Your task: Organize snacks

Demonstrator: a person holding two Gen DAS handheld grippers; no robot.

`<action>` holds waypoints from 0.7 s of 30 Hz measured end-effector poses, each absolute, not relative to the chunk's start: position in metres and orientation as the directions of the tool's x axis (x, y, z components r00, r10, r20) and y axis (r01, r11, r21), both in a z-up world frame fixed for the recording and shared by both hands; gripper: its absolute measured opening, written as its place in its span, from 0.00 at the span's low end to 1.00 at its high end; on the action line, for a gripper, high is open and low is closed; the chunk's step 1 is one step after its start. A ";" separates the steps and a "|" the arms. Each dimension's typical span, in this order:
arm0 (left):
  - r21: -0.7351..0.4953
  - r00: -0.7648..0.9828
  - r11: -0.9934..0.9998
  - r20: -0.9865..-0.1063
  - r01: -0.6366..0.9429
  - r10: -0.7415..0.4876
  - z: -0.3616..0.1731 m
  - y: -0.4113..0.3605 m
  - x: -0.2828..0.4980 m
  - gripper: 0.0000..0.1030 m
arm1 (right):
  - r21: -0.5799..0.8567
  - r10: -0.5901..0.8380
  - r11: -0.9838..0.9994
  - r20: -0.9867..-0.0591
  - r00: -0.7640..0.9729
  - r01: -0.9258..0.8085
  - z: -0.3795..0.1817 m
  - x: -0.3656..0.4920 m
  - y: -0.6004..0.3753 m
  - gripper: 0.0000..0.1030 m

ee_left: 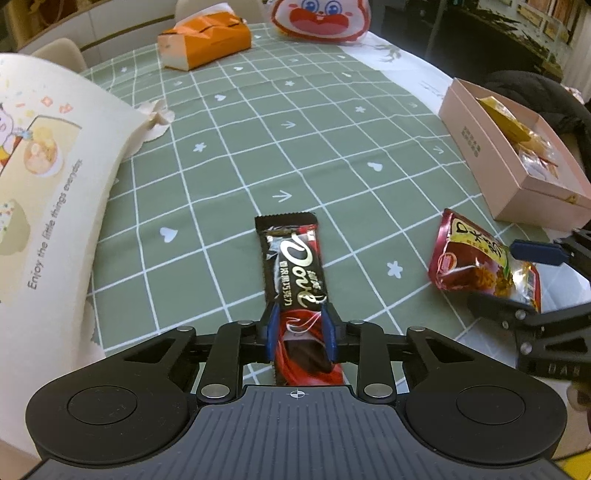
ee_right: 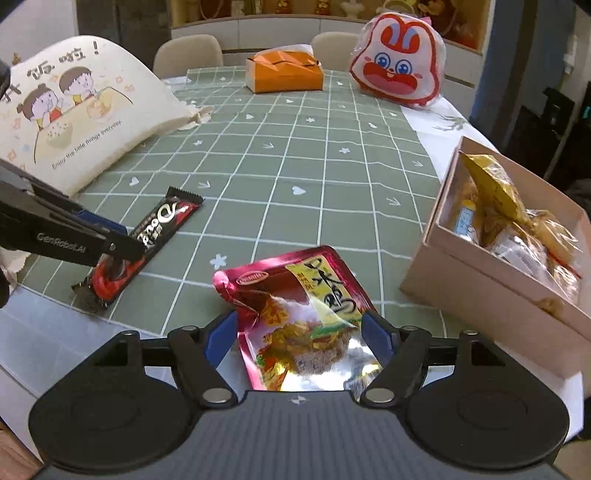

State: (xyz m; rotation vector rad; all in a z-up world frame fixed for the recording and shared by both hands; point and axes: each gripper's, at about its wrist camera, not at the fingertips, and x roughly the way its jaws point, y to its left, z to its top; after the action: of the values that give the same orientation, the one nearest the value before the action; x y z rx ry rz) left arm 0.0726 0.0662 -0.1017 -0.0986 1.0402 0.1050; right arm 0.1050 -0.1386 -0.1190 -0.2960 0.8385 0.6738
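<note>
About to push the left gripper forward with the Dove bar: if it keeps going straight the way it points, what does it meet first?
The way looks free. Beyond the Dove chocolate bar held by the left gripper lies only green checked tablecloth; the orange tissue box and rabbit-face bag flank that line, though depth is uncertain.

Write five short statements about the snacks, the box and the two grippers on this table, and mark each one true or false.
1. The left gripper is shut on the chocolate bar. True.
2. The right gripper holds nothing. False: its fingers are shut on the red snack packet.
3. The pink box is empty. False: it already holds several wrapped snacks.
4. The orange tissue box sits at the far end of the table, beside the rabbit-face bag. True.
5. The chocolate bar lies inside the pink box. False: it is over the green checked tablecloth, apart from the box.
</note>
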 end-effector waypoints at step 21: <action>-0.125 0.473 0.983 -0.880 -0.136 -0.046 -0.107 0.080 0.082 0.43 | 0.246 0.510 0.797 -0.763 0.397 -0.551 -0.132 0.137 -0.148 0.87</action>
State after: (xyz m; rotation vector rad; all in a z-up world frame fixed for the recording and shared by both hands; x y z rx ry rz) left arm 0.0824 0.0799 -0.1071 -0.1871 1.0783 0.0558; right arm 0.1369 -0.1481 -0.1316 -0.0485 0.9483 0.6725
